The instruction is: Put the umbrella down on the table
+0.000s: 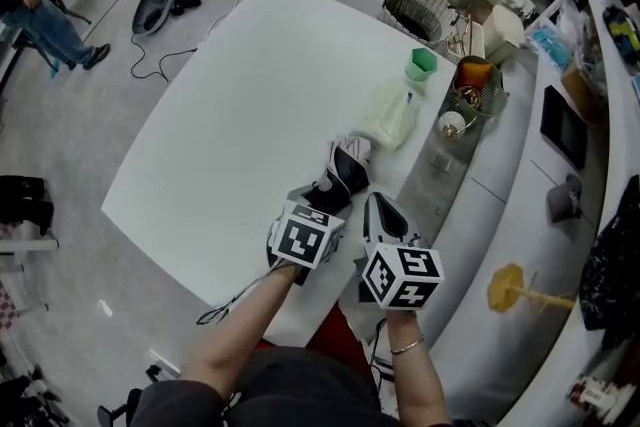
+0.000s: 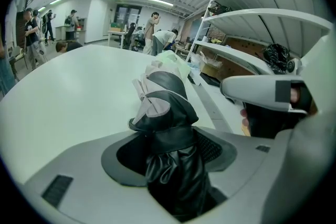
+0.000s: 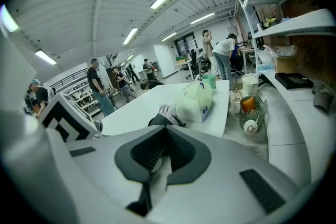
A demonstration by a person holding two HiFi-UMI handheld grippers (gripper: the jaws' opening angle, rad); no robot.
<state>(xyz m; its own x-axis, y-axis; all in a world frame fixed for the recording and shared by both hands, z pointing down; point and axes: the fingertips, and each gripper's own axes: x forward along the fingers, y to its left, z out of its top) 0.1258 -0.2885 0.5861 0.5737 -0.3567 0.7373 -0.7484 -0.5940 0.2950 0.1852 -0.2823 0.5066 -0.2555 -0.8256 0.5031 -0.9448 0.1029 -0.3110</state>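
A folded black and grey umbrella (image 1: 346, 169) lies lengthwise over the near right part of the white table (image 1: 240, 115). My left gripper (image 1: 318, 205) is shut on its black fabric, and the left gripper view shows the umbrella (image 2: 161, 96) sticking out forward from the gripper (image 2: 173, 165). Whether its far end touches the tabletop I cannot tell. My right gripper (image 1: 385, 215) hovers just right of it at the table's edge, jaws together and holding nothing. In the right gripper view that gripper (image 3: 157, 157) has the umbrella's end (image 3: 161, 119) just ahead of it.
Beyond the umbrella lie a pale plastic bag (image 1: 388, 111) and a green cup (image 1: 422, 63). A wire basket (image 1: 476, 87) and a woven basket (image 1: 418, 7) stand at the table's right. White counters and shelves run along the right. People are on the floor at the far left.
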